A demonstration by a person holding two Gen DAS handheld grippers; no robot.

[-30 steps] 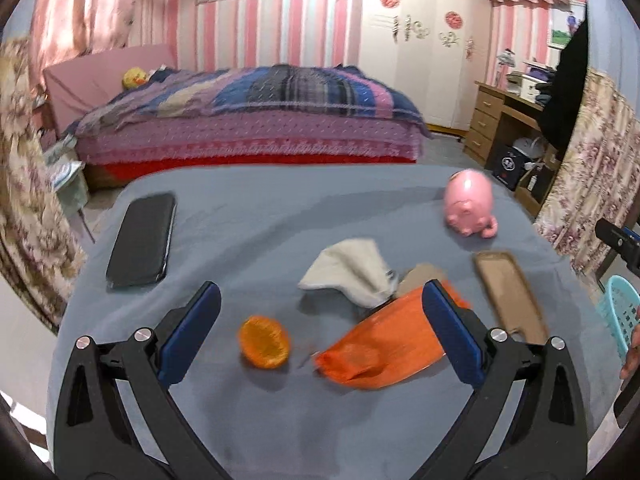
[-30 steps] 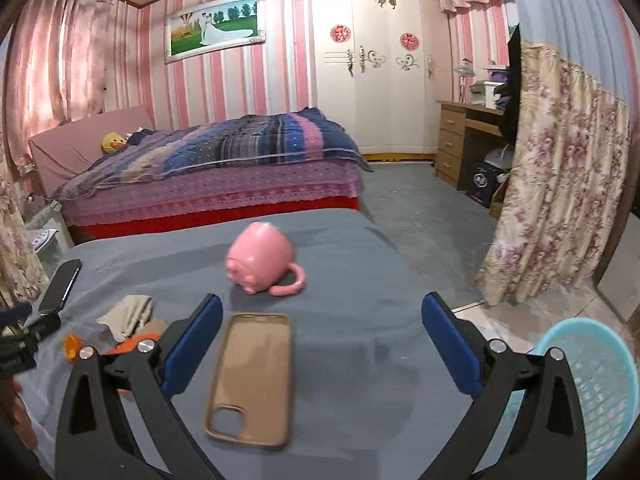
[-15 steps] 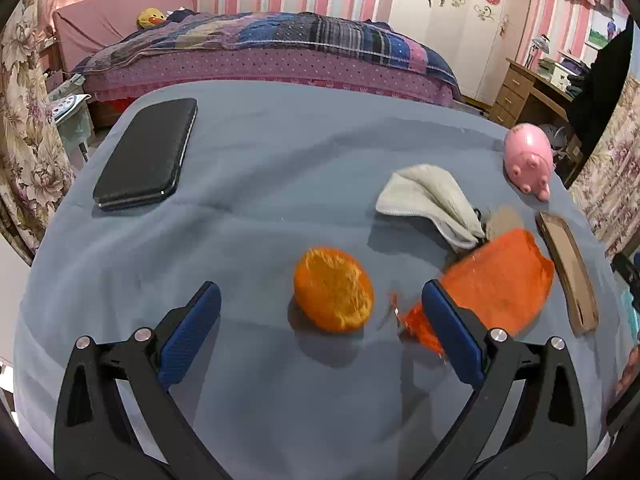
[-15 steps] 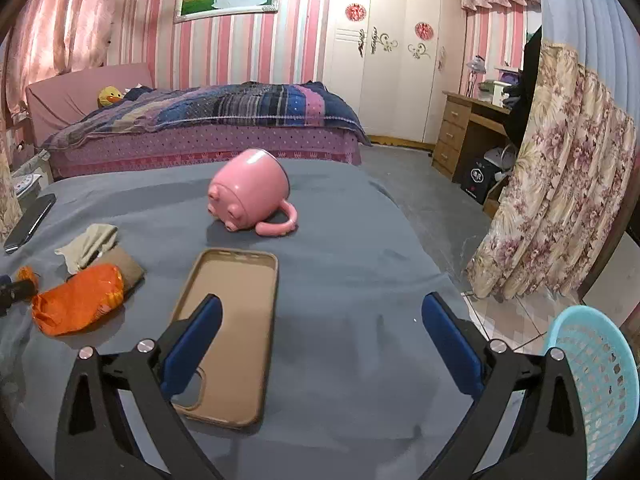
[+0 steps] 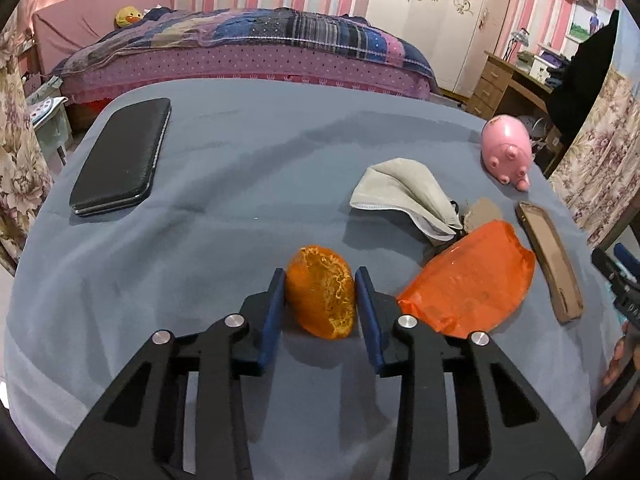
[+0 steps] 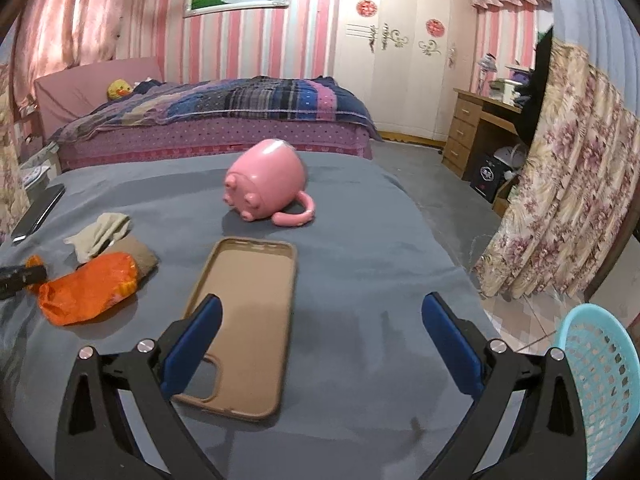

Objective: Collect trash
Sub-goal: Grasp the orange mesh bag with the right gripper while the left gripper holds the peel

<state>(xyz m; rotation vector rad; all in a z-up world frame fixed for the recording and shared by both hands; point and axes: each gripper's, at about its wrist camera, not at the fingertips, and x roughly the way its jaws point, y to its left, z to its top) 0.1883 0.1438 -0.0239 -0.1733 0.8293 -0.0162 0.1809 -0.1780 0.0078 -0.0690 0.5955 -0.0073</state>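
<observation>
orange peel (image 5: 321,292) pinched as left gripper (image 5: 320,280) jaws close, right gripper (image 6: 320,320) spread, no legible text

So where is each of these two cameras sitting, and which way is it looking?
Left wrist: rides the left gripper, looking down its fingers at the orange peel; the jaws are closing on it, and fingers of the person's other hand show at the edge.
Right wrist: rides the right gripper, open above the phone case.
Both see the pink mug and orange wrapper.
</observation>
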